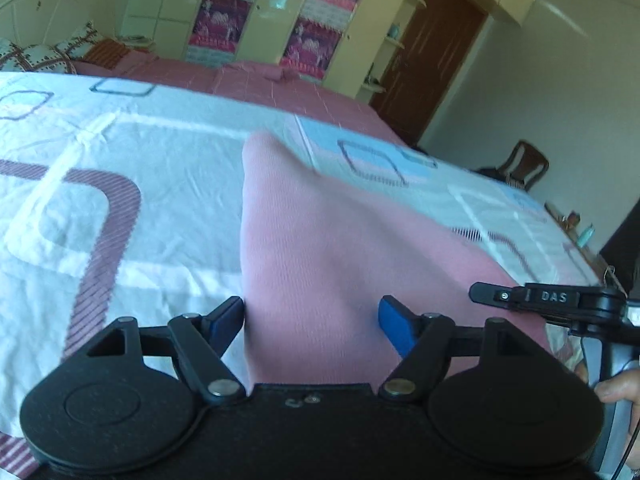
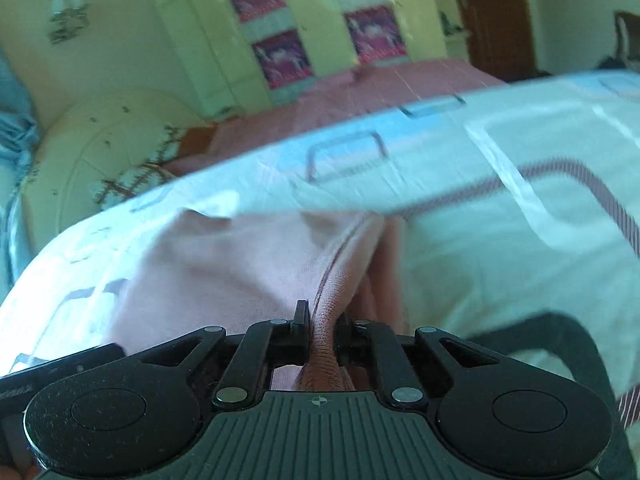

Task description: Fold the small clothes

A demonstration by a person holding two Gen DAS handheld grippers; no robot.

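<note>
A pink garment [image 1: 320,240] lies on a white sheet with square patterns [image 1: 140,152]. My left gripper [image 1: 311,306] is open just above the garment's near edge. Its blue pads straddle the cloth without pressing it. My right gripper [image 2: 322,316] is shut on a ribbed hem of the pink garment [image 2: 224,264], and the fabric bunches up between its fingers. In the left wrist view the right gripper [image 1: 480,292] comes in from the right edge, at the garment's right side. The views are blurred by motion.
The white sheet [image 2: 480,260] covers a bed, with a pink bedspread [image 1: 248,80] beyond it. A wardrobe with posters [image 1: 316,20], a brown door [image 1: 436,56] and a wooden chair [image 1: 524,164] stand at the back. A hand [image 1: 616,388] holds the right gripper's handle.
</note>
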